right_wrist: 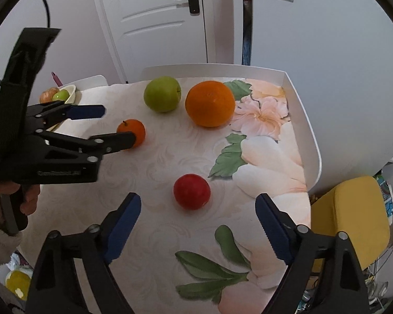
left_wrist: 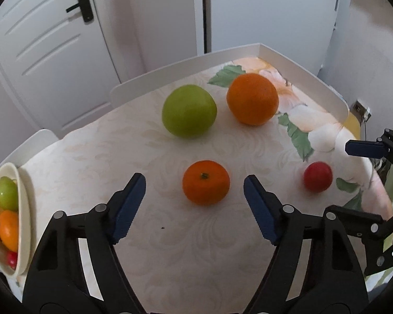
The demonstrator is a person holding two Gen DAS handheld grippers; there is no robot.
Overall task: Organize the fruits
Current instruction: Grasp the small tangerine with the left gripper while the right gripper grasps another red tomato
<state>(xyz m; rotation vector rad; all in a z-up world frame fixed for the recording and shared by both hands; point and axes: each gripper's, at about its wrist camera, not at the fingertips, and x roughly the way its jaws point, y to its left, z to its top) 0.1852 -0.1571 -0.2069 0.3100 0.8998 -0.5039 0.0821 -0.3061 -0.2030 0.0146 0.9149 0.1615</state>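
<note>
Four fruits lie on the table: a small mandarin (left_wrist: 206, 182), a green apple (left_wrist: 189, 111), a large orange (left_wrist: 252, 99) and a small red fruit (left_wrist: 317, 176). My left gripper (left_wrist: 194, 201) is open and empty, its fingers either side of the mandarin, just short of it. In the right wrist view the left gripper (right_wrist: 115, 125) reaches in from the left beside the mandarin (right_wrist: 133, 132). My right gripper (right_wrist: 197, 222) is open and empty, just short of the red fruit (right_wrist: 191, 191). The green apple (right_wrist: 162, 93) and orange (right_wrist: 210, 103) lie farther back.
A cream bowl (left_wrist: 22, 209) with several fruits stands at the table's left edge, also small in the right wrist view (right_wrist: 69, 93). The floral tablecloth (right_wrist: 262, 144) covers a table with a raised white rim (right_wrist: 311, 141). A yellow chair (right_wrist: 351, 222) stands right. A white door (left_wrist: 47, 47) is behind.
</note>
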